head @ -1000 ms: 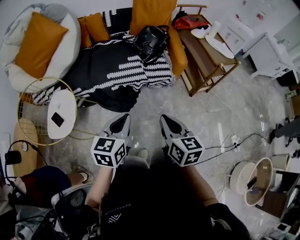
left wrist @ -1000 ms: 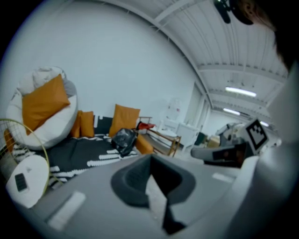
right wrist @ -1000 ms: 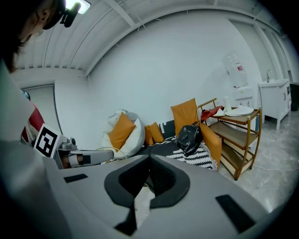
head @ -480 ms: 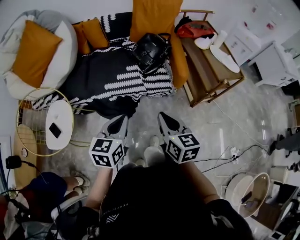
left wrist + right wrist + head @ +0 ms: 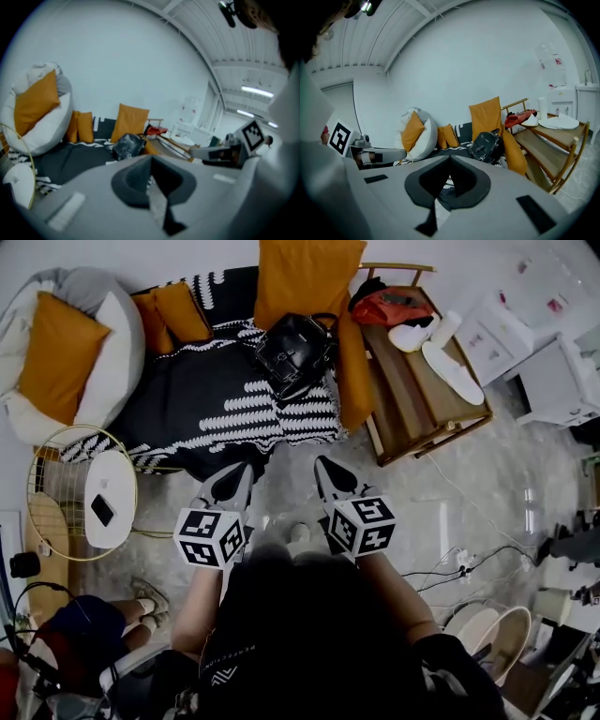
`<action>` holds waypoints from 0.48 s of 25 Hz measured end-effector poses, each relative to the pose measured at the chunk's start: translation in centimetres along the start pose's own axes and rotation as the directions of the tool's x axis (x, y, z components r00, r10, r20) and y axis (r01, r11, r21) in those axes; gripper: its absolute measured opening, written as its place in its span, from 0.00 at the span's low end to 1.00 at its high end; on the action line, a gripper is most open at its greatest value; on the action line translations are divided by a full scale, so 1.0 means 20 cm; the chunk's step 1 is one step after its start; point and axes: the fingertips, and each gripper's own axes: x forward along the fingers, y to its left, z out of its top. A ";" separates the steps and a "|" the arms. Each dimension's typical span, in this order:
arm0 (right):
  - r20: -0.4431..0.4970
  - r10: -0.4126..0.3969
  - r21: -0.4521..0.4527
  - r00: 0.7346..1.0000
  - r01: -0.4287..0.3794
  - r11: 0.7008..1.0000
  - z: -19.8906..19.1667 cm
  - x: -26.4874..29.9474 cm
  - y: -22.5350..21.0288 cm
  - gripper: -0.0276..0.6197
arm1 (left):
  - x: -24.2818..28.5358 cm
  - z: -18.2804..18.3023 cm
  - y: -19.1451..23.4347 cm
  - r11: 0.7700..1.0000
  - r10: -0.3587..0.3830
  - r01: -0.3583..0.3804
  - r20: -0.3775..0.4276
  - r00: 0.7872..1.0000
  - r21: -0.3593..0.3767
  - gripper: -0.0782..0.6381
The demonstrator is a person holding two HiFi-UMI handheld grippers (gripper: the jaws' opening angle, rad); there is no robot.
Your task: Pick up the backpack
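The black backpack (image 5: pixel 295 351) rests on a sofa covered by a black-and-white blanket (image 5: pixel 216 399), leaning against a tall orange cushion (image 5: pixel 309 273). It also shows in the left gripper view as the backpack (image 5: pixel 127 144) and in the right gripper view as the backpack (image 5: pixel 487 145), well ahead of both jaws. My left gripper (image 5: pixel 242 474) and right gripper (image 5: pixel 325 470) are side by side over the marble floor, short of the sofa's front edge and pointing toward it. Both are shut and hold nothing: left gripper (image 5: pixel 151 178), right gripper (image 5: pixel 449 180).
A wooden bench (image 5: pixel 422 399) to the right of the sofa carries a red bag (image 5: pixel 394 304) and white items. A round white side table (image 5: pixel 105 498) with a phone stands left, below a beanbag (image 5: pixel 66 343). Cables (image 5: pixel 459 559) lie on the floor at right. A person's legs (image 5: pixel 84 634) are at lower left.
Both grippers have moved forward across the floor toward the sofa. They now stand closer to its front edge. Both jaws stayed shut.
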 end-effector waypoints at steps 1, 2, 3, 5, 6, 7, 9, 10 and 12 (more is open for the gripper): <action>-0.001 -0.003 0.003 1.000 0.003 1.000 0.01 0.02 -0.03 0.04 | 0.03 0.00 0.00 1.000 -0.002 0.002 -0.006 1.000 0.003 0.12; -0.004 -0.006 0.008 1.000 0.006 1.000 0.01 0.03 -0.06 0.04 | 0.06 0.00 -0.01 1.000 -0.003 0.003 -0.013 1.000 0.006 0.12; -0.009 -0.008 0.014 1.000 0.009 1.000 0.01 0.05 -0.08 0.04 | 0.08 0.00 0.00 1.000 -0.004 0.004 -0.022 1.000 0.008 0.12; -0.016 -0.009 0.025 1.000 0.009 1.000 0.00 0.07 -0.11 0.04 | 0.11 0.00 0.01 1.000 0.000 0.001 -0.036 0.999 0.009 0.12; -0.018 -0.008 0.028 1.000 0.009 1.000 0.01 0.09 -0.12 0.04 | 0.13 0.00 0.02 1.000 0.003 -0.002 -0.039 0.999 0.008 0.12; -0.018 -0.009 0.031 1.000 0.009 0.999 0.01 0.10 -0.14 0.04 | 0.15 0.01 0.03 1.000 0.005 -0.004 -0.040 0.999 0.008 0.12; -0.019 -0.012 0.039 1.000 0.013 0.999 0.02 0.12 -0.18 0.04 | 0.19 0.02 0.03 1.000 0.003 -0.002 -0.046 0.999 0.017 0.12; -0.020 -0.015 0.041 1.000 0.015 0.999 0.02 0.13 -0.19 0.04 | 0.21 0.02 0.04 1.000 0.000 0.001 -0.051 0.999 0.025 0.12; -0.021 -0.024 0.041 1.000 0.025 0.999 0.03 0.15 -0.23 0.04 | 0.26 0.03 0.05 0.999 -0.006 0.008 -0.058 0.998 0.039 0.12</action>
